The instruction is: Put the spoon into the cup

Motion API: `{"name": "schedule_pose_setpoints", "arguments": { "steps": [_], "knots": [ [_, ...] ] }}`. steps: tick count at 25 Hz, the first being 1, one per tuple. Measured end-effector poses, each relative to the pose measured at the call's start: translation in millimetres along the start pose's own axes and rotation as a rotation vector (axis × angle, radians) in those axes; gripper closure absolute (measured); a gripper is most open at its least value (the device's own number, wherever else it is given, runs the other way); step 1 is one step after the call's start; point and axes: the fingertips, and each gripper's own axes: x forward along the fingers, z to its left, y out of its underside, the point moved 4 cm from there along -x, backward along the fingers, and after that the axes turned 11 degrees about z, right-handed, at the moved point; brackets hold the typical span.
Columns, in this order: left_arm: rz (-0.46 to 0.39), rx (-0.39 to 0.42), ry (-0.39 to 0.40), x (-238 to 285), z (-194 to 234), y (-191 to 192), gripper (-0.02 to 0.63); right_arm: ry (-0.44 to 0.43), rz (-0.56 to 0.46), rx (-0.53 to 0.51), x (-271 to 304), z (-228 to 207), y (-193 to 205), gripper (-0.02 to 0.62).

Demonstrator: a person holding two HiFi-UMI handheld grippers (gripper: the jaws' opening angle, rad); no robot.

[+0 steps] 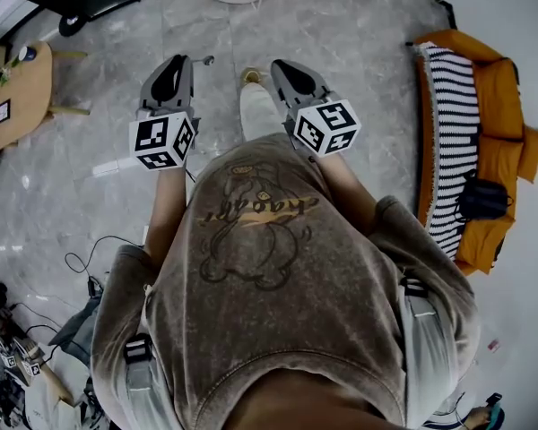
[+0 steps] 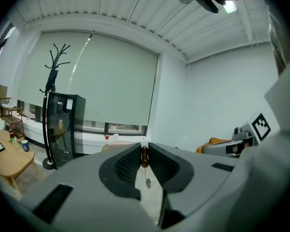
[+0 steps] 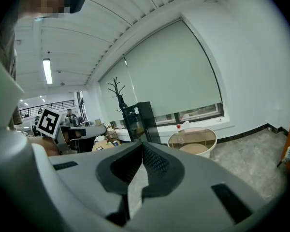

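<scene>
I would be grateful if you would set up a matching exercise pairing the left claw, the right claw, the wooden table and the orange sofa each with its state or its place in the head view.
Things:
1. left claw
2. right claw
3. wooden table
4. orange sofa

States or places:
A. at the head view's right edge
B. shut, with nothing between the jaws
C. at the head view's left edge
D. shut on the spoon

Pairs: 1-D; 2-B; 3-C; 4-A
</scene>
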Motion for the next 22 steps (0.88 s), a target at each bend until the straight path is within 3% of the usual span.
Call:
{"name": "schedule_pose_setpoints", "arguments": {
  "steps": [22],
  "knots": [
    [0.033,0.002,-0.003,106.1,38.2,-64.8,0.546,-0.051,0.043,0.006,84.8,-72.6,-72.2,0.575]
  ]
}}
